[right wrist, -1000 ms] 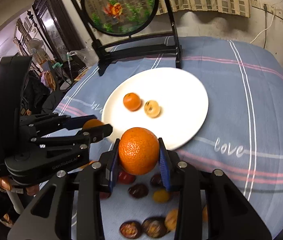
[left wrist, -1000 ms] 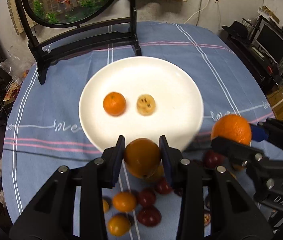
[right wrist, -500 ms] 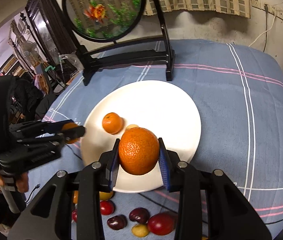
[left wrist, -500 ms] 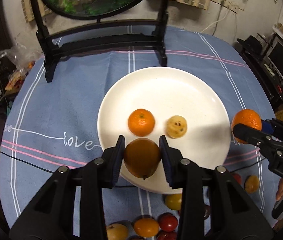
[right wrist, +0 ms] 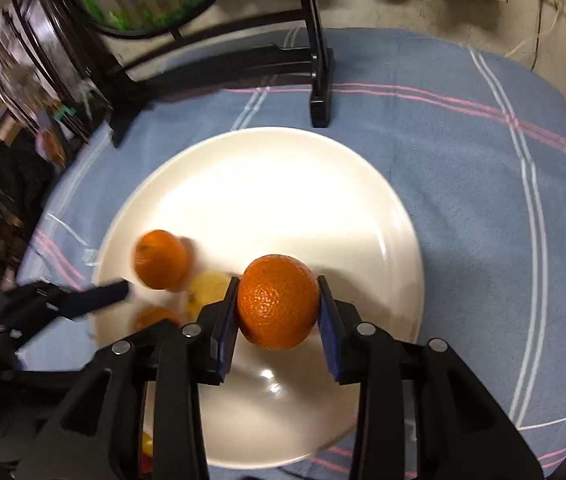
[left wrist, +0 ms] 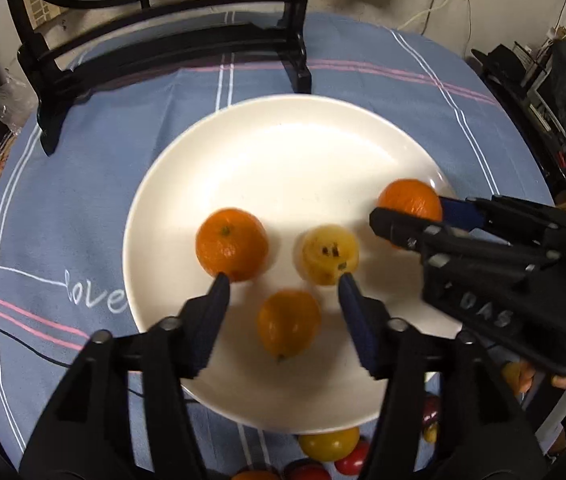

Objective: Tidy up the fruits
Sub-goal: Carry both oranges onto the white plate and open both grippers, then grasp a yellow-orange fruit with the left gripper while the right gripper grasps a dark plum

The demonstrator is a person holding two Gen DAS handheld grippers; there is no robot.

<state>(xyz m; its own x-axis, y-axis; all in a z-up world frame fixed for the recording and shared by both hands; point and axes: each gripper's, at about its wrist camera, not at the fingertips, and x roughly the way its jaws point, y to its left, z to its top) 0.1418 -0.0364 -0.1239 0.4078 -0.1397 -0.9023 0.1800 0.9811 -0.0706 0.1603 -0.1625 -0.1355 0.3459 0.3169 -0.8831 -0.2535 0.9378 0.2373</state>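
Left wrist view: left gripper (left wrist: 283, 290) has its jaws spread wide, nothing between the pads. The small orange fruit (left wrist: 287, 323) sits on the white plate (left wrist: 283, 152) in the gap between the fingers, touching neither, so it looks released and resting. Placement makes sense: near edge of the plate, just beside the mandarin (left wrist: 232, 243) and the spotted yellow fruit (left wrist: 330, 254), so the pieces group in one cluster with the far half of the plate left free. Right gripper (left wrist: 405, 222) comes in from the right over the plate rim, with the large orange (left wrist: 410, 202) pinched at its tip, above the plate's right side. Loose fruits (left wrist: 329, 444), yellow and red, lie on the blue tablecloth (left wrist: 83, 168) just off the near rim; my read is they are the unsorted stock. Black stand (left wrist: 171, 52) sits behind the plate, well apart.

Right wrist view: right gripper (right wrist: 278, 304) has its jaws pinching the large orange (right wrist: 278, 301), pads on both flanks at the widest part, which is a sound hold for a round fruit. It hangs over the near-middle of the white plate (right wrist: 283, 184); whether it touches the plate I cannot tell. Mandarin (right wrist: 160, 259) and yellow fruit (right wrist: 210, 289) lie to its left, partly blurred. Left gripper (right wrist: 103, 295) shows at left, blurred. Judgement: the large orange is positioned for set-down next to the cluster; opening too high risks a roll toward the rim.
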